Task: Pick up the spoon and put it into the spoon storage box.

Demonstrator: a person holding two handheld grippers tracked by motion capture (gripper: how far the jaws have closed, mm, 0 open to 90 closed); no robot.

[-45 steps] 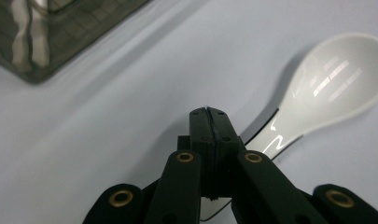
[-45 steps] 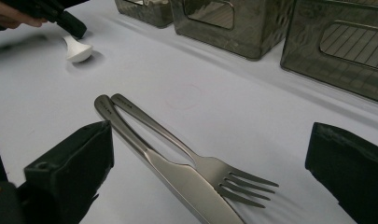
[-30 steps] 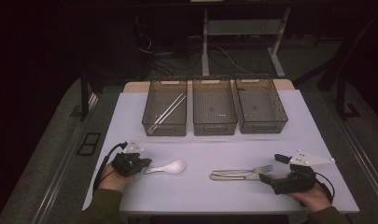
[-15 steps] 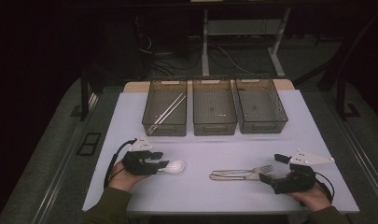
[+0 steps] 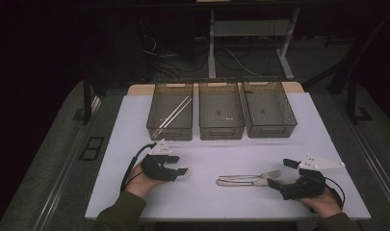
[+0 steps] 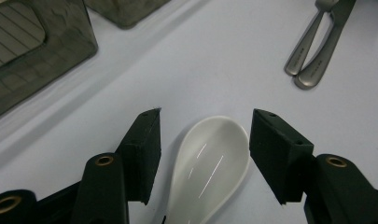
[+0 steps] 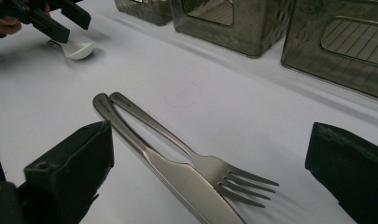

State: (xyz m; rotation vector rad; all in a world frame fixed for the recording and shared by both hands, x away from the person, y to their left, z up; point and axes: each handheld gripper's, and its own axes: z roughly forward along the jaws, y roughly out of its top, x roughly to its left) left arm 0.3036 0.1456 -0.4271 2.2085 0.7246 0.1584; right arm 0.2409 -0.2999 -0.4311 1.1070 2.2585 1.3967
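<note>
**A:** Where is the white spoon (image 6: pixel 210 168)?

**B:** Low and centre in the left gripper view, lying flat on the surface (image 5: pixel 207 144), its bowl between the two black jaws of the left hand-held gripper (image 6: pixel 204 140). Those jaws have just been opening and stand released, with a gap on each side of the spoon. In the high view the spoon's bowl (image 5: pixel 184 172) peeks out at lower left, just past the jaw tips.

**A:** What else lies nearby?

**B:** A fork (image 5: pixel 253 176) and a knife (image 5: pixel 240 182) lie side by side at lower centre, apart from the spoon. The right hand-held gripper (image 5: pixel 278 174) sits at lower right, jaws spread wide, the fork's tines and the knife's blade pointing between them; neither pad touches them.

**A:** And farther up?

**B:** Three dark bins stand in a row across the middle: the left bin (image 5: pixel 170 115) holds chopsticks (image 5: pixel 173 113); the middle bin (image 5: pixel 221 113) and right bin (image 5: pixel 268 110) follow.

**A:** Room to move?

**B:** Bare surface runs between spoon and bins. The near edge lies just below both hands.
</note>
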